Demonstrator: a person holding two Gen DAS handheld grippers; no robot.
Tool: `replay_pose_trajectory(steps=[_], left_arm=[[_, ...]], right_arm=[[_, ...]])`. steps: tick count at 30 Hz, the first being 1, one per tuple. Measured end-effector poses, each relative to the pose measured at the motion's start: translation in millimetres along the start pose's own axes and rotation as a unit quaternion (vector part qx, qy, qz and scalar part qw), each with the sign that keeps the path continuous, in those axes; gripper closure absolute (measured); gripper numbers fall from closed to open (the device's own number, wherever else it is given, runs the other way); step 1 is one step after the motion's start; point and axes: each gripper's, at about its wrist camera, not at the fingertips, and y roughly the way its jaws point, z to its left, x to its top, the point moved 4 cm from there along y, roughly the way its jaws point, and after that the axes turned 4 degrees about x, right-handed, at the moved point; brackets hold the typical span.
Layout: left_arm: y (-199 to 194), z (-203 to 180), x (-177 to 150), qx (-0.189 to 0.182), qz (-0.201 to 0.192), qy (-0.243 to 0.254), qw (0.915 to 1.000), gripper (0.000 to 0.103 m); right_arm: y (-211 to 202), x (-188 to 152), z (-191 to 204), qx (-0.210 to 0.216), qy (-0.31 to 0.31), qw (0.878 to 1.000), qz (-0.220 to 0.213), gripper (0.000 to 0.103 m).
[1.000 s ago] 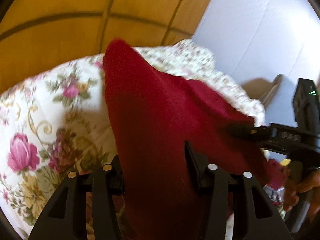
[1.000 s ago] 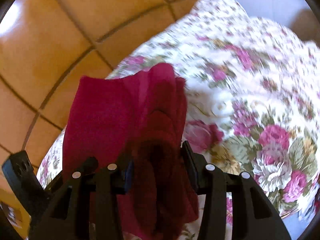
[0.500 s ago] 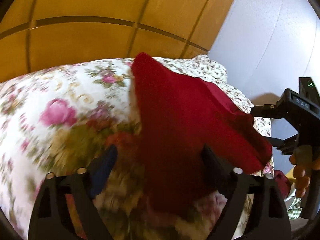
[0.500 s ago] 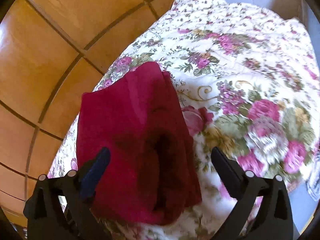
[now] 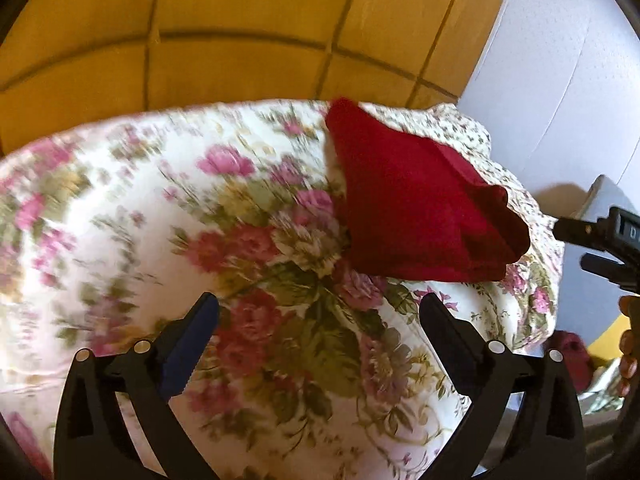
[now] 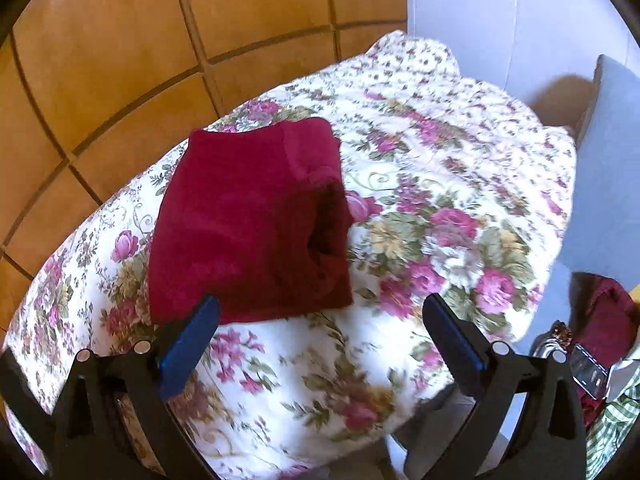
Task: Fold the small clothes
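1 red garment point(image 6: 250, 220), folded into a compact, roughly rectangular stack, lies flat on the floral quilt point(image 6: 460, 184) toward the quilt's edge nearest the tiled floor point(image 6: 100, 60). Same garment in left wrist view point(image 5: 416, 208), sitting upper right of centre, layers visible at its right end (one loose fold mouth shows dark in the right wrist view). Nothing grips it.

Left gripper point(image 5: 320, 312): jaws spread wide, nothing between them, just quilt point(image 5: 160, 208) below. 2 fingers visible, blue pad on the left one point(image 5: 188, 344). Garment sits ahead and to the right of the fingertips, apart from them.

Right gripper point(image 6: 320, 312): jaws also wide apart, holding nothing. 2 fingers, both w/ blue pads point(image 6: 188, 344). Its left fingertip overlaps the garment's near edge in the pic; can't tell if touching or hovering above.

Right gripper body also shows at the far right edge of left wrist view point(image 5: 608, 240), w/ a few of the person's fingers point(image 5: 630, 344) below it.

Other stuff: 1 pile of extra clothes point(image 6: 608, 320) low right beyond the quilt edge, dark red item on top, some green-checked fabric under it (count of items in the pile unclear). 1 pale wall point(image 6: 500, 20) behind, 1 grey cushion-like thing point(image 6: 612, 160) at right. Left wrist view is motion-blurred on its left half.
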Motion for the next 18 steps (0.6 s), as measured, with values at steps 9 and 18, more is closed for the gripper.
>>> replay_pose_trajectory(steps=[9, 18], left_arm=[[-51.5, -18.7, 5.3, 0.032, -0.035, 0.034, 0.9983, 0.004], [-74.1, -24.9, 6.8, 0.082, -0.028, 0.04, 0.9955, 0.004]], right_arm=[[-39.0, -37.8, -3.9, 0.001, 0.005, 0.999, -0.035, 0.002], [-68.1, -64.6, 20.4, 0.007, -0.049, 0.996, -0.08, 0.002]])
